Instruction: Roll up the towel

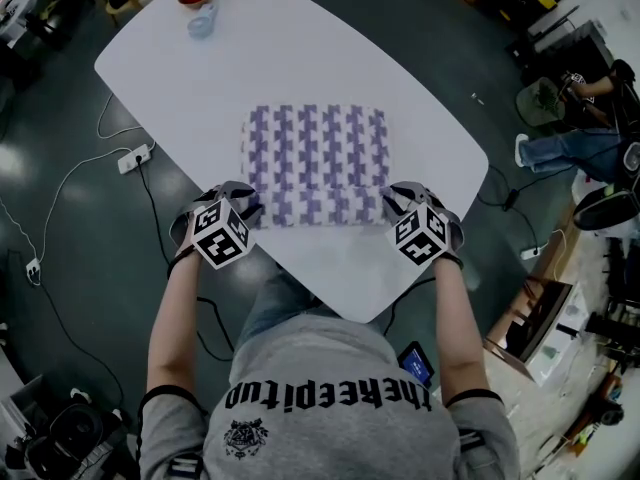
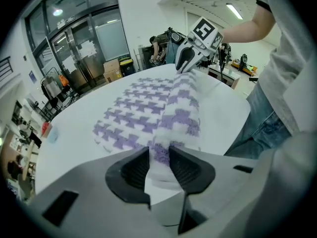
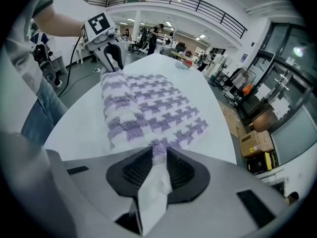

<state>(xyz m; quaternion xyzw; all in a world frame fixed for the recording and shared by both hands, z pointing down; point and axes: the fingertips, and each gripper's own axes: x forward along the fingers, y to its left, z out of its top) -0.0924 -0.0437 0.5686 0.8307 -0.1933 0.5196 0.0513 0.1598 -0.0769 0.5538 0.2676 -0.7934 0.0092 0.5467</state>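
You hold the left gripper [image 2: 159,162] at the near left corner of the towel [image 1: 315,158]. Its jaws are closed on the cloth, and a fold of it stands pinched between the two dark pads. The right gripper [image 3: 158,165] does the same at the near right corner: its jaws also press on a fold of the towel.

The towel is white with a purple pattern and lies about in the middle of the white surface [image 1: 300,58]. Its far part is flat. Along the side near you the cloth is turned over into a thick roll, which runs from one gripper to the other. Both grippers point steeply down at this roll.

A small cup [image 1: 198,8] with a red top stands at the far corner of the surface, well apart from the towel.
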